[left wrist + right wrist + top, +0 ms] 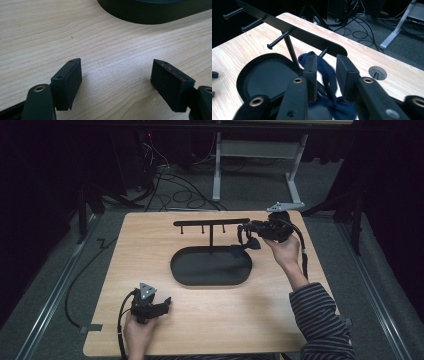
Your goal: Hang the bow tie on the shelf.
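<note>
Left gripper point(162, 304) rests low on pale wood-grain table point(150, 240), jaws wide apart, empty
Right gripper point(325, 72) holds its jaws narrowly parted around a dark blue cloth bow point(329, 100) beside the black peg rack point(294, 31) over the matte oval tray point(210, 267)

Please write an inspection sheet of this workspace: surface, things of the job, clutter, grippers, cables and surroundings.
Surface: light wooden table, with a round cable hole near its far edge.
Job's things: black oval tray with an upright post and a peg bar; dark blue bow tie hanging near the bar's right end.
Clutter: nothing seen.
Grippers: left gripper open, low over bare wood; right gripper with its jaws around the bow tie, a gap showing.
Cables: one trails from each gripper; more lie on the floor behind.
Surroundings: grey carpet, dark curtains, white desk frame.
</note>
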